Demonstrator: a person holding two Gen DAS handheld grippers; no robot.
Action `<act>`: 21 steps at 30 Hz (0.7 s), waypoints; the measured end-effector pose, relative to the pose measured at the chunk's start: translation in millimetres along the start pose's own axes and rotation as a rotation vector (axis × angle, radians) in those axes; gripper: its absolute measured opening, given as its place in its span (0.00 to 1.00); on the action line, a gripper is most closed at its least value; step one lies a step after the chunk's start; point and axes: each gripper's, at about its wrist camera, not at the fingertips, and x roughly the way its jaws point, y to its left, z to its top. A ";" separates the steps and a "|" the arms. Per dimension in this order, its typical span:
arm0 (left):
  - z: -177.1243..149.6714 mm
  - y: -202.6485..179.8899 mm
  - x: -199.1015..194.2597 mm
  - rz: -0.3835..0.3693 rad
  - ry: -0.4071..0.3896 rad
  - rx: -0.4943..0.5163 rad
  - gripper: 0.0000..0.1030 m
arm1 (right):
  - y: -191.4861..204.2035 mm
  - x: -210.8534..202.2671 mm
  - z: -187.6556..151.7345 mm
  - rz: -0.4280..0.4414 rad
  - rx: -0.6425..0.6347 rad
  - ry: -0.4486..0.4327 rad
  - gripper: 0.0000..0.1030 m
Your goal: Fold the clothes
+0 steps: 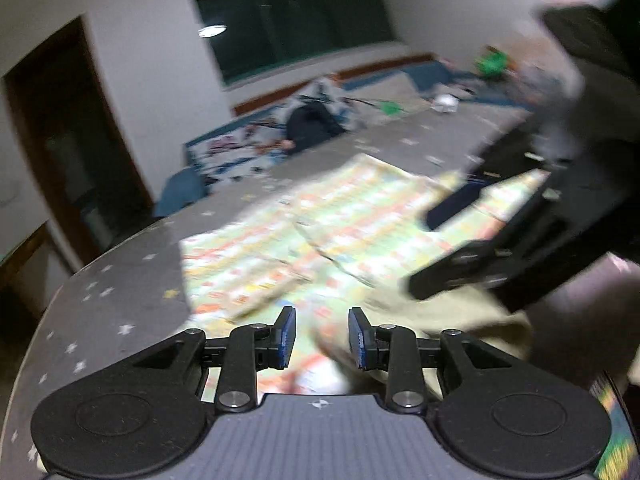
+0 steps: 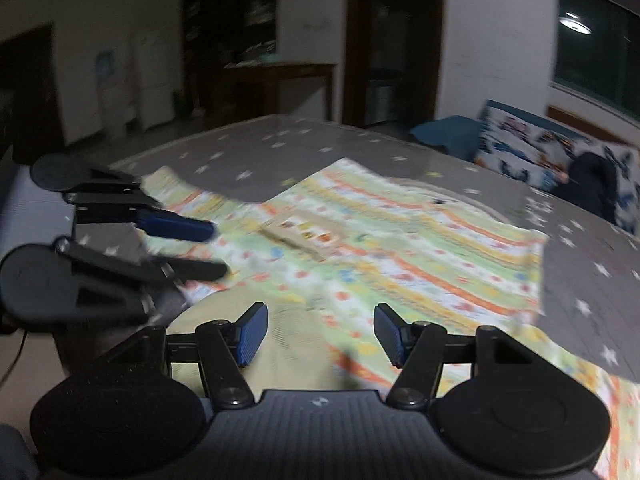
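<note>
A garment point(image 1: 320, 216) with orange, yellow and green stripes lies spread flat on a grey star-patterned cover point(image 1: 120, 280); the picture is blurred. A plain pale-yellow part of it point(image 1: 460, 312) lies nearest me. My left gripper point(image 1: 322, 338) hovers over the garment's near edge, open, with nothing pinched between its blue pads. The right gripper point(image 1: 422, 254) reaches in from the right, its fingers apart. In the right wrist view the garment point(image 2: 400, 248) fills the middle. My right gripper point(image 2: 320, 334) stands wide open above it, and the left gripper point(image 2: 219, 249) is open at the left edge.
A patterned pillow point(image 1: 240, 148) and a dark bundle point(image 1: 312, 124) lie at the far end of the cover. Green items point(image 1: 492, 62) and clutter sit far right. Beyond the cover point(image 2: 280, 144) are a dark doorway point(image 2: 384, 48), shelves point(image 2: 232, 32) and a water dispenser point(image 2: 108, 92).
</note>
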 end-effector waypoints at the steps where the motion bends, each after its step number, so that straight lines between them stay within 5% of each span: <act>1: -4.3 -5.8 0.5 -0.004 0.008 0.038 0.32 | 6.1 3.5 -1.4 0.007 -0.018 0.011 0.59; 9: -14.8 -16.8 0.8 -0.009 0.012 0.120 0.31 | 26.9 9.3 -22.1 0.007 -0.091 0.064 0.59; 14: -9.9 -10.2 0.0 -0.032 -0.005 0.084 0.32 | 13.8 -6.5 -26.6 0.004 -0.018 0.044 0.59; 21: -18.3 -28.0 5.9 -0.014 0.013 0.192 0.30 | 9.2 -12.8 -32.3 -0.010 0.000 0.036 0.59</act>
